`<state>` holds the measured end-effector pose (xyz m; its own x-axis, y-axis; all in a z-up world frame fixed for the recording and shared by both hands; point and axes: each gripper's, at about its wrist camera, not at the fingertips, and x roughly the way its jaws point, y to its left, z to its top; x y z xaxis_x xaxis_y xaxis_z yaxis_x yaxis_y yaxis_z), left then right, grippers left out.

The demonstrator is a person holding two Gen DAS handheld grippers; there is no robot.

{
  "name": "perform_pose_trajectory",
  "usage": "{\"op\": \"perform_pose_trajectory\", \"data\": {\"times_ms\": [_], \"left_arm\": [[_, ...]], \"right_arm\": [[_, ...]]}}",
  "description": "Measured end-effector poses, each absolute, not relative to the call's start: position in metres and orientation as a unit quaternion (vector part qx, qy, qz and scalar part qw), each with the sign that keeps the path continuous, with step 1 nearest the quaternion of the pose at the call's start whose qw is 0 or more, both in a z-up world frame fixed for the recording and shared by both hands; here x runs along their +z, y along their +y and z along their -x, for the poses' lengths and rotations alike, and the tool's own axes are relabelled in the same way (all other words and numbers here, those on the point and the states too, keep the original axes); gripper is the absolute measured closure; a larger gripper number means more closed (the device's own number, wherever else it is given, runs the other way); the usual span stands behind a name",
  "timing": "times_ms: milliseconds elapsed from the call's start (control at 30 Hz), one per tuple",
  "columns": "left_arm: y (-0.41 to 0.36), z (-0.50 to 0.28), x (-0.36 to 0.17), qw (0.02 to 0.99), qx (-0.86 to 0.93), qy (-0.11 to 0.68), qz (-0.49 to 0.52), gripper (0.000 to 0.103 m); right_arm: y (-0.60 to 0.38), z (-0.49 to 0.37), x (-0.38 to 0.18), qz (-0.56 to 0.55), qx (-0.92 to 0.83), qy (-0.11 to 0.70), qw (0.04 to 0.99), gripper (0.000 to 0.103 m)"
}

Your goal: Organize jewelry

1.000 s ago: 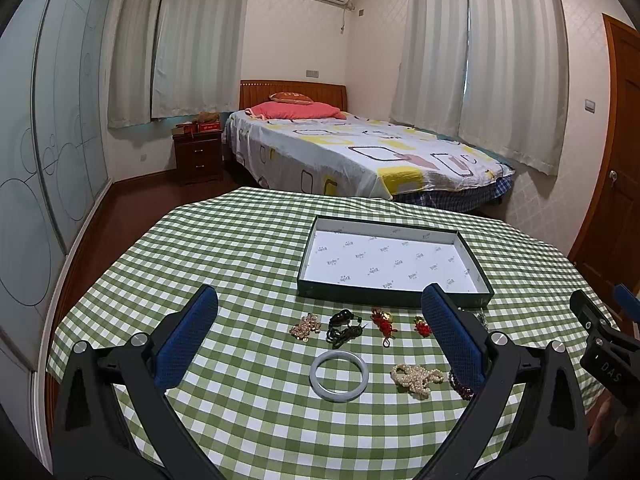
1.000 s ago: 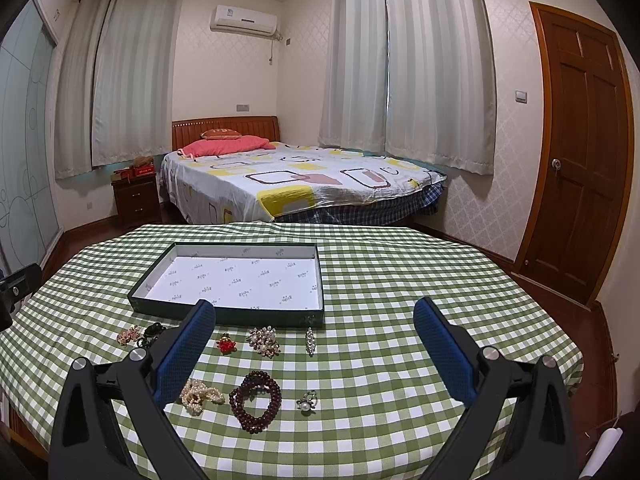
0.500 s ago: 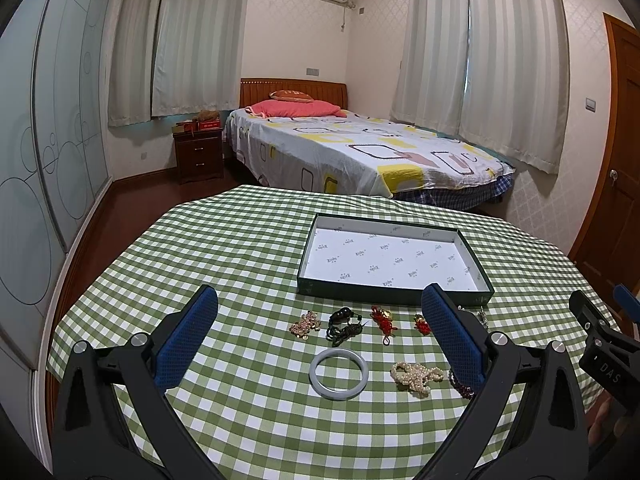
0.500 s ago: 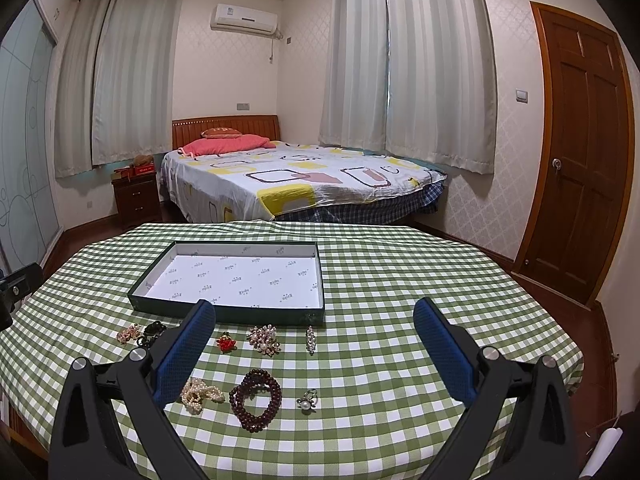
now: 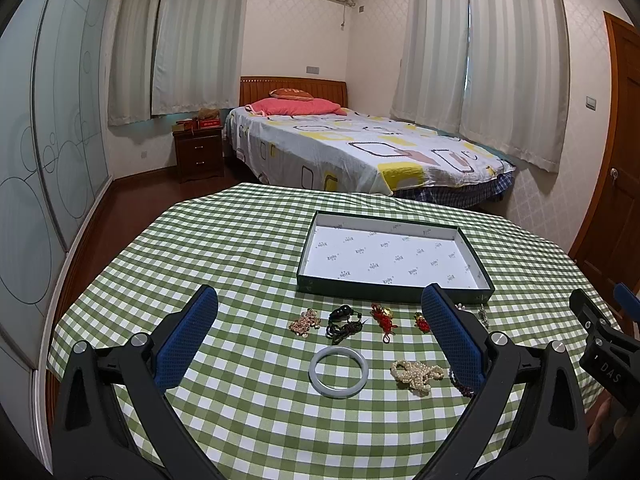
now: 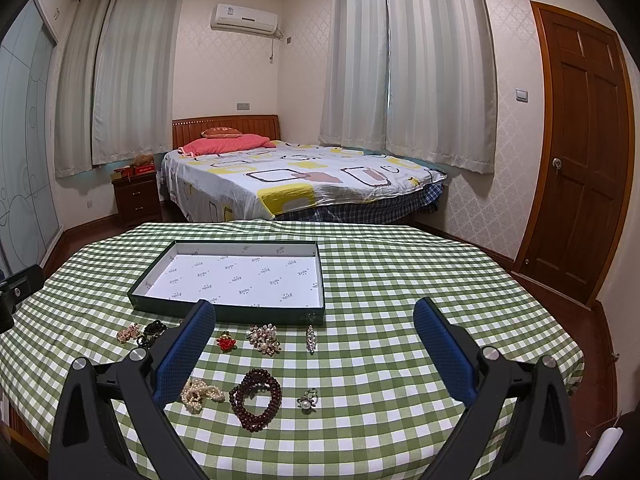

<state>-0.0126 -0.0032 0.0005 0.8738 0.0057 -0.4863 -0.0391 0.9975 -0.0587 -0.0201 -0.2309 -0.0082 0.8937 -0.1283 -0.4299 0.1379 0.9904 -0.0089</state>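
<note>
A shallow dark green tray [image 5: 394,289] [image 6: 224,312] with a white paper lining lies on the green checked tablecloth. In front of it jewelry is spread out: a pale jade bangle [image 5: 338,371], a pearl strand [image 5: 416,373] [image 6: 199,393], a black cord pendant [image 5: 343,320], a red knot charm [image 5: 383,317], a dark red bead bracelet [image 6: 256,398], a rhinestone brooch [image 6: 264,338], a red flower pin [image 6: 226,341] and a small pearl ring [image 6: 307,399]. My left gripper [image 5: 320,340] hovers open above the bangle. My right gripper [image 6: 314,350] hovers open above the brooches, holding nothing.
The round table [image 6: 400,280] fills the foreground; its edge drops off left and right. Behind it stand a bed [image 5: 360,152], a wooden nightstand [image 5: 199,154] and a wooden door [image 6: 580,152]. The other gripper's body [image 5: 604,344] shows at the left view's right edge.
</note>
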Motion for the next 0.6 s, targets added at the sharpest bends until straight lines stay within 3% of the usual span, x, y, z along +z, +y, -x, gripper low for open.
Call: {"op": "perform_pose_trajectory", "data": {"times_ms": [600], "left_arm": [[-0.0040,0.0127,0.0001,0.967,0.010,0.253,0.033,0.004]], "right_arm": [[-0.2304,0.0202,-0.0085,-0.010,-0.069,0.219,0.973,0.006]]}}
